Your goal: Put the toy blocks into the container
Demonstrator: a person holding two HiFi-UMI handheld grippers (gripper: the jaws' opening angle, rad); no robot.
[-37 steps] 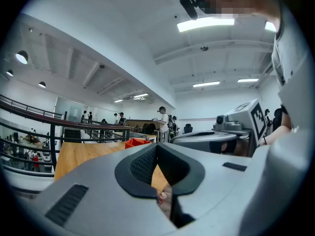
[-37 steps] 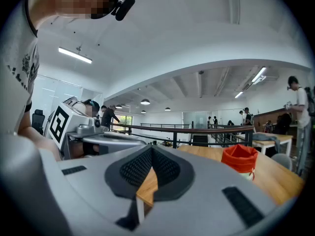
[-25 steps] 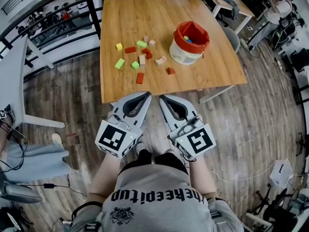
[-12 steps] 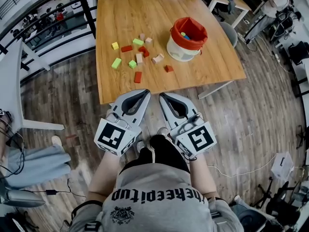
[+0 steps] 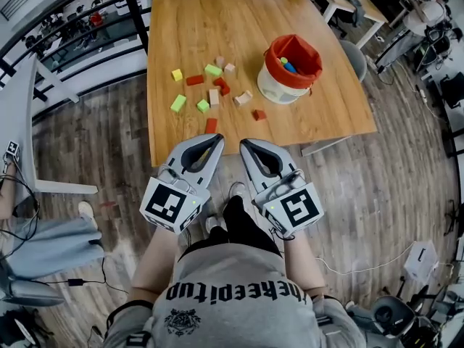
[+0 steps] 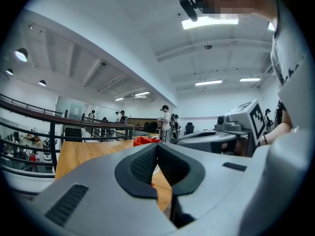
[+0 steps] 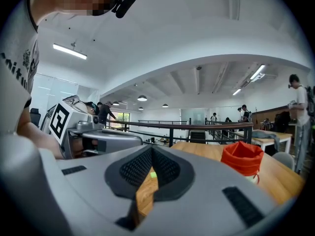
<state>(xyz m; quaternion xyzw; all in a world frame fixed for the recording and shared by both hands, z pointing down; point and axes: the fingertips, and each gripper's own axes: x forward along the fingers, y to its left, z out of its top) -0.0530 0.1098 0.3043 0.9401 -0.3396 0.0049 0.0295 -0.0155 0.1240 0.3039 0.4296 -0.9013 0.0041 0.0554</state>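
Edging closer to the surface [image 5: 326, 114], the left gripper [image 5: 216, 141] and right gripper [image 5: 246, 146] stay clenched and empty. Toy blocks [image 5: 214, 96] lie scattered just ahead, with the container [image 5: 279, 90] ahead to the right, so picking up can soon begin.

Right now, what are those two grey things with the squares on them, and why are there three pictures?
A person stands at a wooden table and holds a grey pinching tool in each hand: the left gripper and the right gripper. The squares are markers on them. One picture comes from a camera on the person's head, looking down. The other two come from small cameras riding on each gripper, looking along its jaws. On the table lie small coloured blocks and a white bucket with a red lining; some coloured pieces lie inside. Both grippers are shut and hold nothing.
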